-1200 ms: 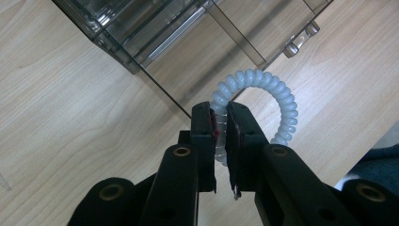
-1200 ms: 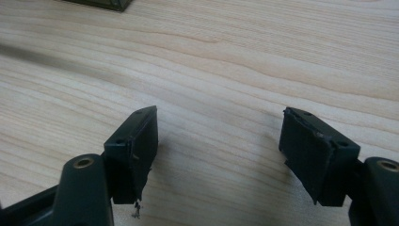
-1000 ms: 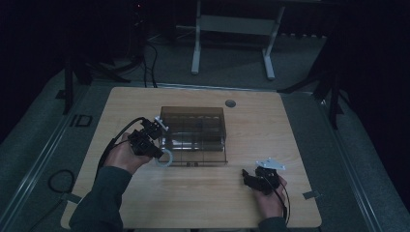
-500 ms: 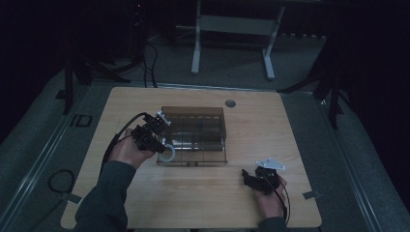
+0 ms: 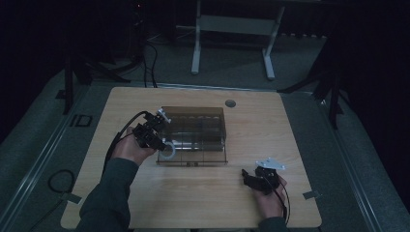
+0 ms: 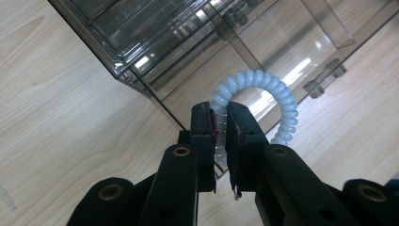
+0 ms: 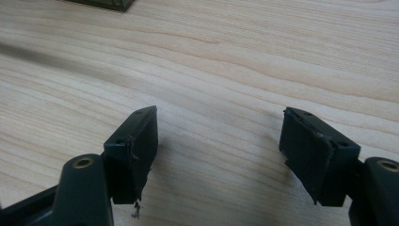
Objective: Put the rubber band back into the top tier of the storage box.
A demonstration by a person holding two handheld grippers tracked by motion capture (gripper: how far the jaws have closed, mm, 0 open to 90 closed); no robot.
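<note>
A pale blue coiled hair tie point(image 6: 277, 101) hangs as a loop from my left gripper point(image 6: 220, 141), which is shut on its lower left part. In the high view the left gripper point(image 5: 162, 142) holds the hair tie point(image 5: 168, 151) at the front left corner of a smoky clear plastic box point(image 5: 196, 135) with inner dividers. The box point(image 6: 197, 52) lies just beyond the loop in the left gripper view. My right gripper point(image 7: 219, 146) stands open over bare wood, nothing between its jaws. It rests near the table's front right point(image 5: 256, 181).
The light wooden table point(image 5: 270, 130) has a small round grommet point(image 5: 230, 103) at the back. A corner of the box point(image 7: 101, 4) shows at the top of the right gripper view. Dark floor, cables and a metal stand lie beyond the table.
My left gripper has carried the hair tie rightward and slightly up, from beside the box's left front to against its front left corner. The right gripper has stayed put.
</note>
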